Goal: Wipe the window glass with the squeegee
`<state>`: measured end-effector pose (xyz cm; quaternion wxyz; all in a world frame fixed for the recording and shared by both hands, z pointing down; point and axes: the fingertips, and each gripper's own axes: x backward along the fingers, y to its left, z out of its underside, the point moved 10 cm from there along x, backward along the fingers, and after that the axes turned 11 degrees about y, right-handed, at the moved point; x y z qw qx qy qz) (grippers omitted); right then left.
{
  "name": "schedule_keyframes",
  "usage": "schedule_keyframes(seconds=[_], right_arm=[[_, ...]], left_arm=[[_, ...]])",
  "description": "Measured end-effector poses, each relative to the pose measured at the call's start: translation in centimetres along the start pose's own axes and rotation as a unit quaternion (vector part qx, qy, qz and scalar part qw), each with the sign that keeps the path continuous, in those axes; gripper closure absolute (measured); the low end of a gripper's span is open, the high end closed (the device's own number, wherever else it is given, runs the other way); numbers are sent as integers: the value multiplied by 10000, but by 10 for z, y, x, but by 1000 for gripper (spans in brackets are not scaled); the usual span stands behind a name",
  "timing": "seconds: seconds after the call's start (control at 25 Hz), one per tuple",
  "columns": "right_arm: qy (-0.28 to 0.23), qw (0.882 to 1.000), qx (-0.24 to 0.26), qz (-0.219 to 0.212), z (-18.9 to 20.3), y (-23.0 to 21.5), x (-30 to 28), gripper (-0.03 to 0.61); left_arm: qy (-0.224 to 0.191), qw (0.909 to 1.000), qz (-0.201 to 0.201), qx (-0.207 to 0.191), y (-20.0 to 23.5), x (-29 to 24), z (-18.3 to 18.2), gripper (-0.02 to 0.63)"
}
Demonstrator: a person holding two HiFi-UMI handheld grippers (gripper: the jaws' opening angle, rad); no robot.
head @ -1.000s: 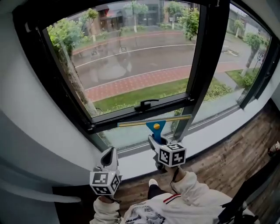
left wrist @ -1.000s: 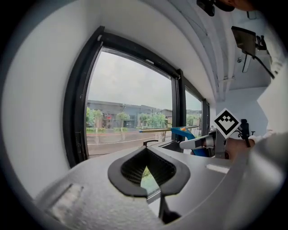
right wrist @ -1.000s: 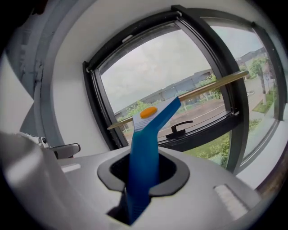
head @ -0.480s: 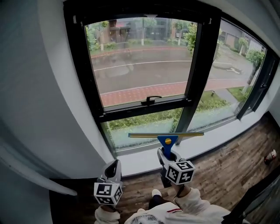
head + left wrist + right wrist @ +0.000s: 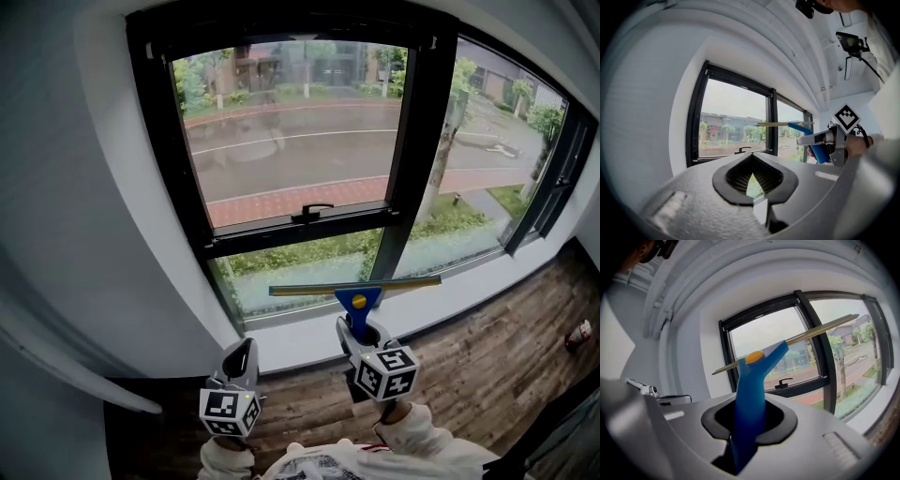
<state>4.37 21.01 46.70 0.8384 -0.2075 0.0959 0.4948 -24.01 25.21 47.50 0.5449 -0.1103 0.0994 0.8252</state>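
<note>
Head view: right gripper (image 5: 355,330) clamped on blue squeegee (image 5: 357,302) handle, blade level before window glass (image 5: 291,131); left gripper (image 5: 239,359) jaws together, empty.

Wood-plank floor (image 5: 487,366) below white sill (image 5: 300,343); wet road (image 5: 281,150), red-brick path (image 5: 272,202), trees (image 5: 192,82) outside.

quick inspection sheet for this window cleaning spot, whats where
surface: black-framed window glass; no streaks readable.
job's things: blue-handled squeegee with brass-coloured blade, held level before the lower pane; contact with the glass cannot be told.
clutter: small red and white item on the wooden floor, too small to identify.
grippers: right gripper jaws shut on the squeegee handle; left gripper jaws together, empty.
cables: thin black cable near the person's shoulder.
surroundings: white wall, white sill, wet road outside.
</note>
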Motion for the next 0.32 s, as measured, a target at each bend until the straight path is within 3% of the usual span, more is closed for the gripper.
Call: schedule_keyframes(seconds=[0.32], right_arm=[[49, 9999, -115, -114, 6, -25, 15, 495]], left_arm=[[74, 9999, -41, -78, -33, -9, -5, 614]])
